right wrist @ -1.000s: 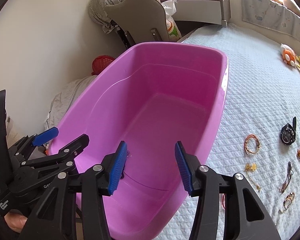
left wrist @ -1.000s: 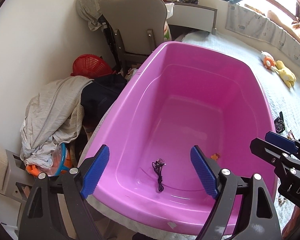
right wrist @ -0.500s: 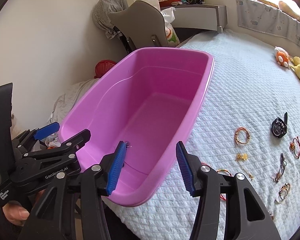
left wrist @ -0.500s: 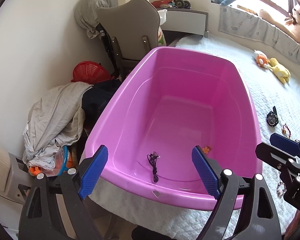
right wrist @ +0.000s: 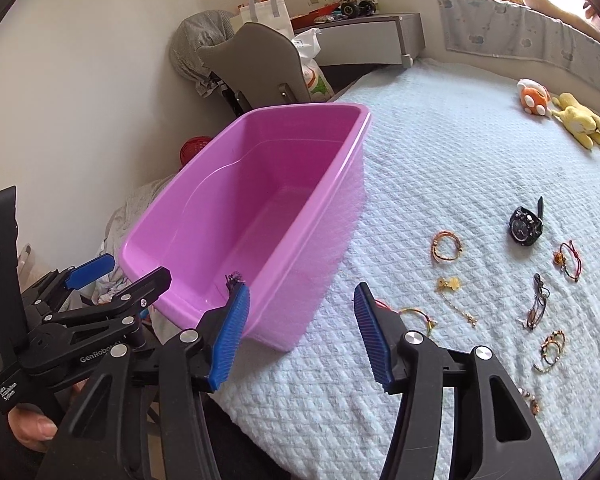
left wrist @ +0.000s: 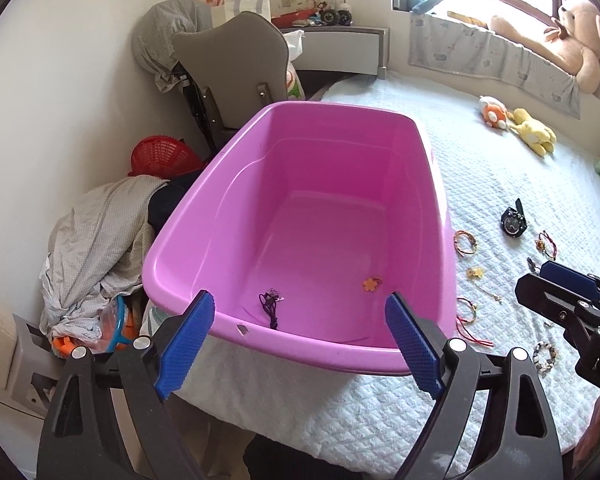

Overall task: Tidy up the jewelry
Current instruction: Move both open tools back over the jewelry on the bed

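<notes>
- In the right wrist view, the left gripper (right wrist: 90, 272) carries white lettering along its black lower arm that reads "GenRobot", with the letters after it hidden behind a bolt.
- A small white label at the butt end of the same gripper reads "Data Acquisition System".
- In the left wrist view, the right gripper (left wrist: 564, 280) shows only a cut-off white "D" at the frame edge.

The left black two-finger tool with blue ribbed pads (left wrist: 298, 338) tilts downward, its jaws spread wide with nothing between them. The right black two-finger tool with blue ribbed pads (right wrist: 300, 330) tilts down likewise, jaws parted less widely and empty; they have just been opening. In the right wrist view, at 8 o'clock, a bare hand (right wrist: 30, 426) grips the left tool's handle.
</notes>
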`<state>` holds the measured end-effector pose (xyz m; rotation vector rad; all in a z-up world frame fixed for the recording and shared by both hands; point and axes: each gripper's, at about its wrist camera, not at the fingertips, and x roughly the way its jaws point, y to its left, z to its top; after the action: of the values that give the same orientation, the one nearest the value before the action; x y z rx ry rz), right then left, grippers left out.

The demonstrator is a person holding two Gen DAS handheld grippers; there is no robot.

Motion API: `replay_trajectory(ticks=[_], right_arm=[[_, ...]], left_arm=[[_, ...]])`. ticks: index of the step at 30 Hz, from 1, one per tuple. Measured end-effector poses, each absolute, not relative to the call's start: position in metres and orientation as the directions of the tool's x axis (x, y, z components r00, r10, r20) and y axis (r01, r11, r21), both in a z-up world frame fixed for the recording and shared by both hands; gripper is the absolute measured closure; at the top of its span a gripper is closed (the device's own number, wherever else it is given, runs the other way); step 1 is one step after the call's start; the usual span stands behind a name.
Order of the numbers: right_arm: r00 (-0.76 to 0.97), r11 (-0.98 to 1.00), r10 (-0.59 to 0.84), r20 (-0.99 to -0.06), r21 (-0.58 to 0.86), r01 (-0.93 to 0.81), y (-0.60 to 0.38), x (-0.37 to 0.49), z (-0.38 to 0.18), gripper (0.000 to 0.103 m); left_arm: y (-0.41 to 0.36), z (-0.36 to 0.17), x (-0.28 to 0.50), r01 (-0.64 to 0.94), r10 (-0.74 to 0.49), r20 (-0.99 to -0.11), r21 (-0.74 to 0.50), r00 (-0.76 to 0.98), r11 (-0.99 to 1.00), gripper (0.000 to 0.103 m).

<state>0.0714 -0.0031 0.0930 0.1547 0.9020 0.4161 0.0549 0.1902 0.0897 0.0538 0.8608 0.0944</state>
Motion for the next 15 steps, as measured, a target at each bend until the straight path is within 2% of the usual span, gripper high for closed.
replay_trajectory(ticks=[15], right_arm=[[0.609, 0.941, 0.326, -0.723, 0.309, -0.136, -0.098, 0.017, 0.079, 0.05]], left_arm=[[0.109, 0.082, 0.026, 0.084, -0.005, -0.755, 0.067, 0.656, 0.994, 0.016]])
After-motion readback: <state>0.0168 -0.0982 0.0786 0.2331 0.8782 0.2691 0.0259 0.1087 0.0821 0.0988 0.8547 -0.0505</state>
